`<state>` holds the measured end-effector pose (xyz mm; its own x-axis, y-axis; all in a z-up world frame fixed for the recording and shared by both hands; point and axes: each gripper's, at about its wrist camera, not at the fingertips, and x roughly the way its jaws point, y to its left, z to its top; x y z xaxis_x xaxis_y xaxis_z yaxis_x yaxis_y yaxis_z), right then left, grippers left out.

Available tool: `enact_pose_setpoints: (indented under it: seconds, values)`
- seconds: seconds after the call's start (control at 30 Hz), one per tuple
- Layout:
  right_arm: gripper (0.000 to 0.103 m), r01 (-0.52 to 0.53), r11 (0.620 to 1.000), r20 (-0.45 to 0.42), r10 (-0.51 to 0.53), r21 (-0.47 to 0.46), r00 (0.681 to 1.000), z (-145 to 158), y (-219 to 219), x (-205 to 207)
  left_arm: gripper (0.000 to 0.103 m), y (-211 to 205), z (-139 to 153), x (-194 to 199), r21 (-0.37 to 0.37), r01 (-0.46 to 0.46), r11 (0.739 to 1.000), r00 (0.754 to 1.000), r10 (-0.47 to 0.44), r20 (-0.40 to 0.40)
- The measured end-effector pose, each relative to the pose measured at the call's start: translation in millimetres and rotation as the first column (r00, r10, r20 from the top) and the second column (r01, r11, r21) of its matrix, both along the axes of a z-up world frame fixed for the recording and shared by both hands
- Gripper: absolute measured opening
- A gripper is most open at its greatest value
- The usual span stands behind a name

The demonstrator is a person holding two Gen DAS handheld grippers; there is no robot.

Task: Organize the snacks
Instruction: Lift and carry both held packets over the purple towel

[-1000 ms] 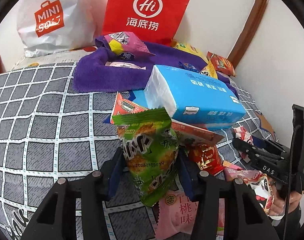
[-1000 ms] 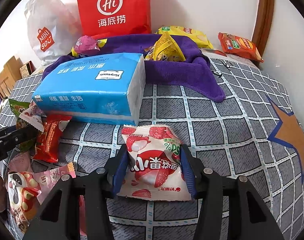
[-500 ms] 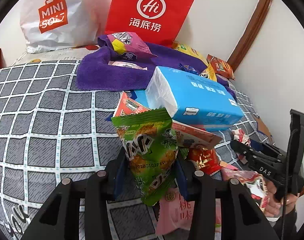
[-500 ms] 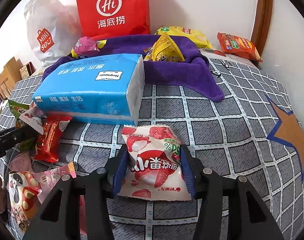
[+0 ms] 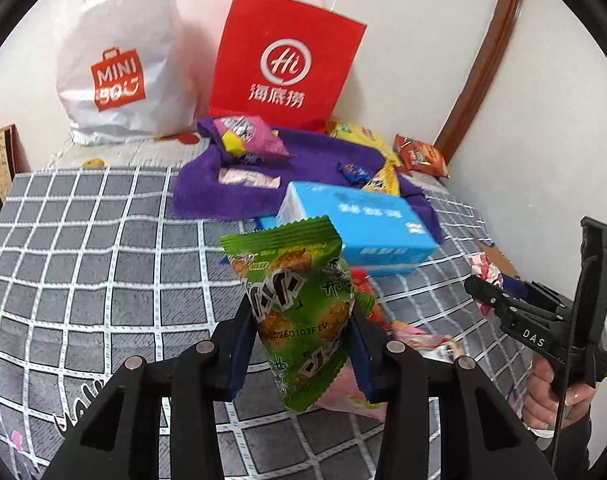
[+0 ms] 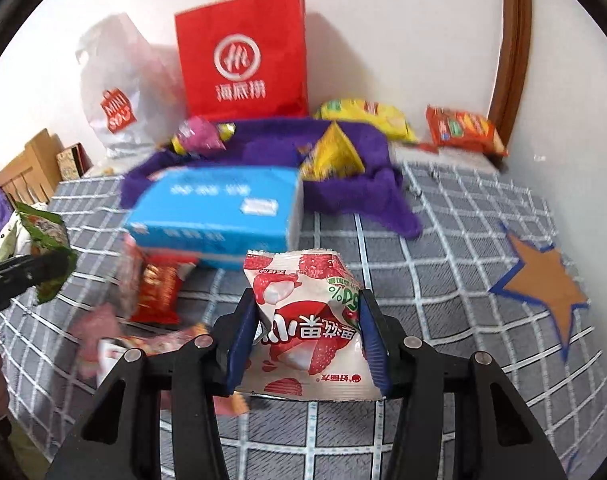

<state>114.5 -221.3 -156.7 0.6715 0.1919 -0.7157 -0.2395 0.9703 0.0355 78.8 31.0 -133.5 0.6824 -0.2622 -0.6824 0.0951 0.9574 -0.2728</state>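
My left gripper (image 5: 299,320) is shut on a green snack packet (image 5: 295,300), lifted above the checked bedspread (image 5: 83,248). In the right wrist view my right gripper (image 6: 309,320) is shut on a white and red strawberry snack packet (image 6: 307,320), also raised off the bedspread (image 6: 463,240). The right gripper (image 5: 503,304) shows at the right edge of the left wrist view, held by a hand (image 5: 551,396). The left gripper (image 6: 19,272) with its green packet (image 6: 43,236) shows at the left edge of the right wrist view. Several more snacks lie on a purple towel (image 5: 315,160).
A blue tissue pack (image 5: 359,224) lies mid-bed, with red and pink snack packets (image 6: 159,292) beside it. A red paper bag (image 5: 283,64) and a white plastic bag (image 5: 119,68) stand against the wall. Yellow (image 6: 363,116) and orange (image 6: 463,130) snack bags lie at the back.
Both grippers have risen from the bedspread, each carrying its packet up with it. The green packet and the strawberry packet now hang clear of the pile below.
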Motion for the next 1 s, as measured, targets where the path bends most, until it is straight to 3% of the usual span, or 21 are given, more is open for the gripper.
enact_pose_setpoints:
  seconds: [0.23,0.5,1.0]
  values:
    - [0.049,-0.006,0.999,0.023,0.005,0.032,1.0,36.0,3.9,-5.9,0.04,-12.9,29.9,2.7,-0.036,0.034,0.999,0.999,-0.033,0.027]
    - [0.049,-0.019,0.999,0.042,0.018,0.032,0.999,60.0,9.6,4.8,0.04,-27.7,57.4,21.1,-0.01,0.05,0.999,0.997,-0.049,0.061]
    - [0.049,-0.049,0.998,0.086,0.046,0.028,0.995,85.4,29.2,69.4,0.04,-20.9,82.5,85.3,0.003,0.051,0.999,0.995,-0.051,0.089]
